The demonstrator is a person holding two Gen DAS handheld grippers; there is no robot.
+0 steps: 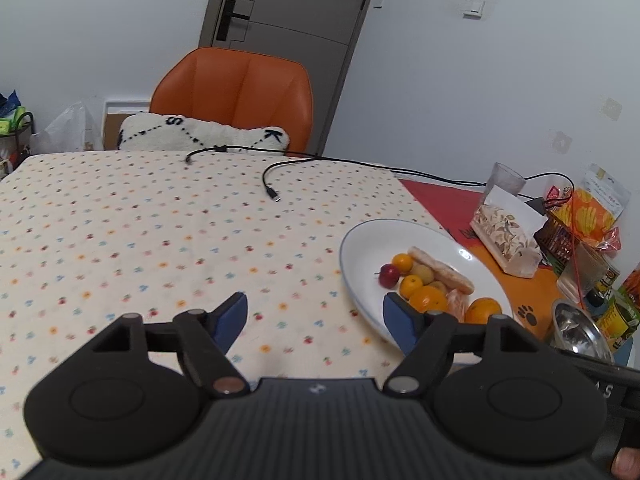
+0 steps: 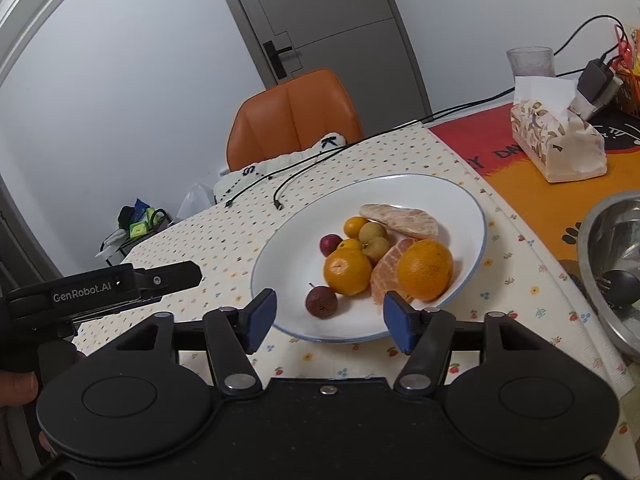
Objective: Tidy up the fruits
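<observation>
A white plate with a blue rim holds the fruit: a large orange, a mandarin, peeled citrus segments, small yellow-green fruits and two small dark red fruits. My right gripper is open and empty, just before the plate's near rim. My left gripper is open and empty above the dotted tablecloth, left of the plate; its body also shows in the right wrist view.
A tissue box, a glass and a steel bowl stand to the right. Black cables lie at the table's far side. An orange chair with a cushion stands behind the table. Snack packs crowd the right edge.
</observation>
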